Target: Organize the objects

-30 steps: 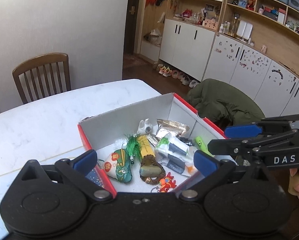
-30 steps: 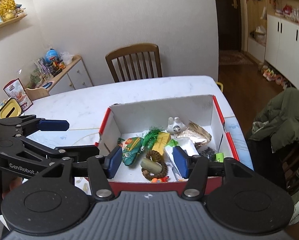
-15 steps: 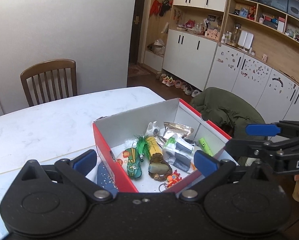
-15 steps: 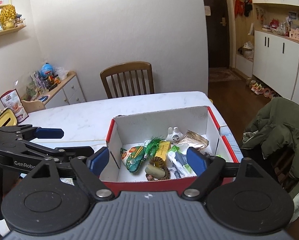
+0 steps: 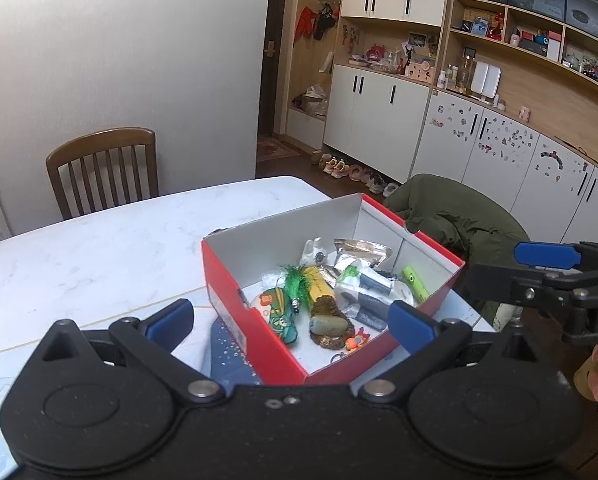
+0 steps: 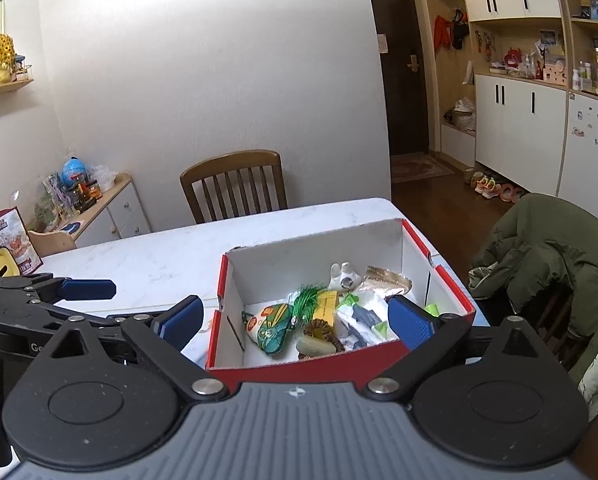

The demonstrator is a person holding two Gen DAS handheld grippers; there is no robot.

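Cardboard, thin and light — red box (image 6: pixel 339 364) sitting on white table (image 5: pixel 99 248), full of small trinkets (image 5: pixel 323 300). Likely to flex if squeezed; best gripped along a side wall. Left gripper (image 5: pixel 291 320) and right gripper (image 6: pixel 295 320) both spread wide, grasping nothing.

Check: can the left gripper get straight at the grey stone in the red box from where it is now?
Probably yes. The left gripper is open and empty, above the near corner of the red box. The box has no lid, and the grey stone lies uncovered near that corner, crowded by a brown bead ring.
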